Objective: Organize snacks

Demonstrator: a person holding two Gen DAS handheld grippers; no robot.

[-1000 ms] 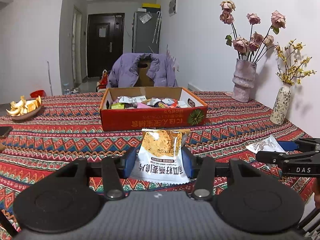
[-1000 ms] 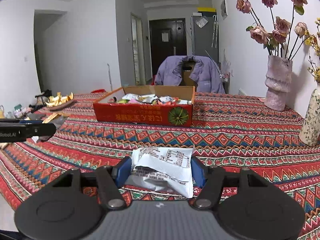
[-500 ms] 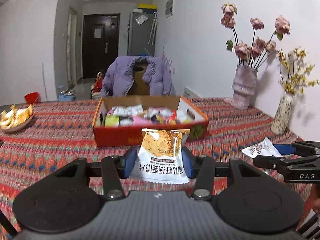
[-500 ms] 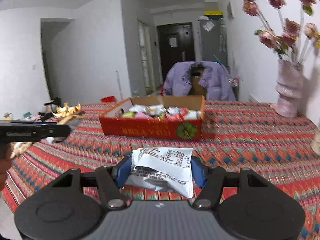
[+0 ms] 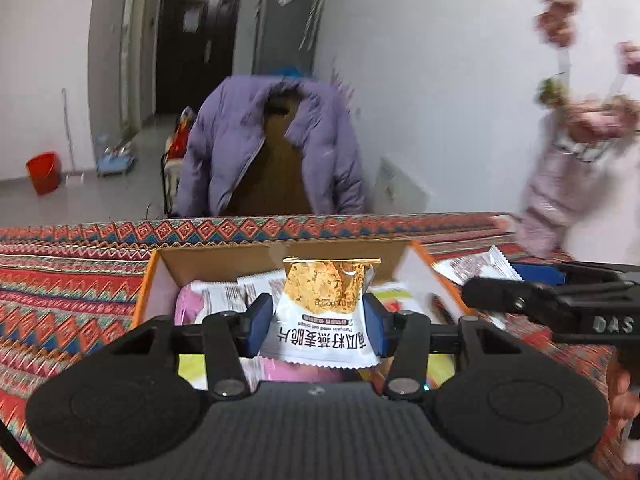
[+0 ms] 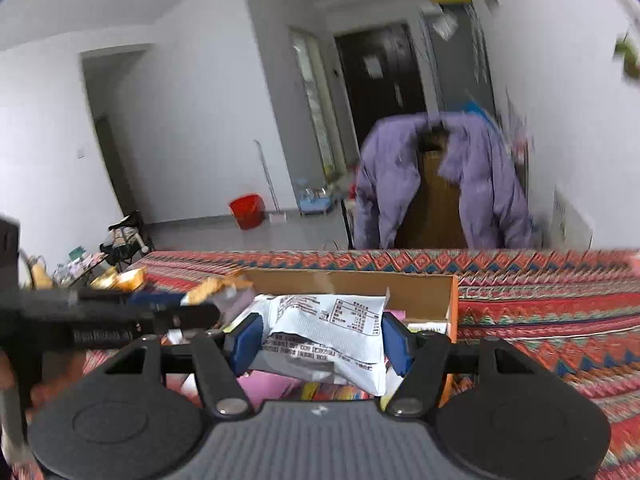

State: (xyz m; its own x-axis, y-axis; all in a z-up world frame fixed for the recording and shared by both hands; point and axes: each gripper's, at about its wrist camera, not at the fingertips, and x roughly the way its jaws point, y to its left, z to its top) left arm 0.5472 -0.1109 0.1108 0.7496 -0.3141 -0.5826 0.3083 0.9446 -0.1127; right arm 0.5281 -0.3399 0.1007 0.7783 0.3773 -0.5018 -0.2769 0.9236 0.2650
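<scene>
Snacks are riding in both grippers right over the box (image 5: 224, 258)! Left gripper (image 5: 316, 322) is hovering above the open box, jaws clamped on an oat crisp pack (image 5: 325, 312), held upright with its golden end pointing far. Right gripper (image 6: 322, 338) is holding just above the box's (image 6: 420, 284) right half, jaws clamped on a white pack (image 6: 328, 328), printed label facing up. In the left view, that white pack (image 5: 474, 266) is sitting just right of the box's right wall. More wrapped snacks (image 5: 224, 296) are lying inside the box. Box is sitting on the patterned table (image 5: 60, 276), and a purple jacket (image 5: 240, 148) is draping the chair beyond the far edge.
</scene>
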